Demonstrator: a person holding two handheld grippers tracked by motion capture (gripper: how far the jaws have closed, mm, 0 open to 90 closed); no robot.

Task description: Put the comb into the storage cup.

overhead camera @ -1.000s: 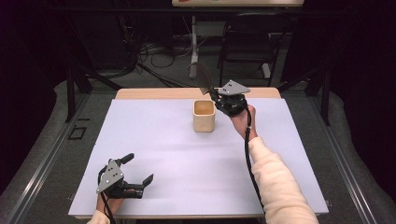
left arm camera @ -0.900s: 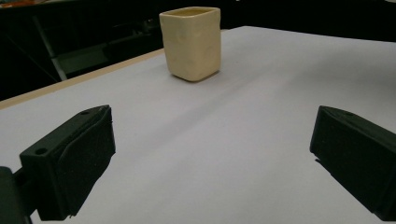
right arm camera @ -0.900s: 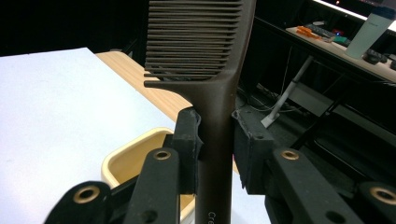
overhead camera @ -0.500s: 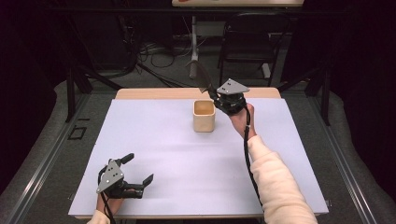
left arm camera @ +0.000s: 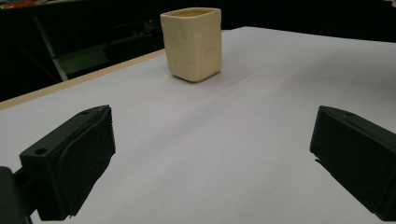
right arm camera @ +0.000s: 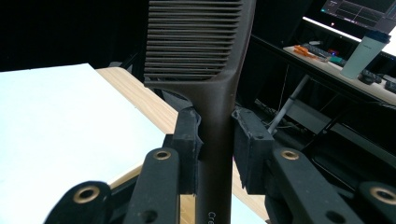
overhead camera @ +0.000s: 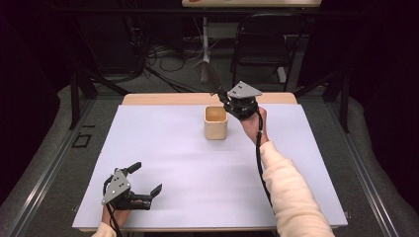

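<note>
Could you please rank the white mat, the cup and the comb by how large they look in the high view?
1. White mat, by far the largest.
2. Cup.
3. Comb, held in the right gripper; it points away from the camera, so it may look shorter than it is.

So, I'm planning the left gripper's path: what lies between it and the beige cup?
Nothing: the stretch from the open left gripper to the beige cup is bare white table cover, as the left gripper view and the high view show.
</note>
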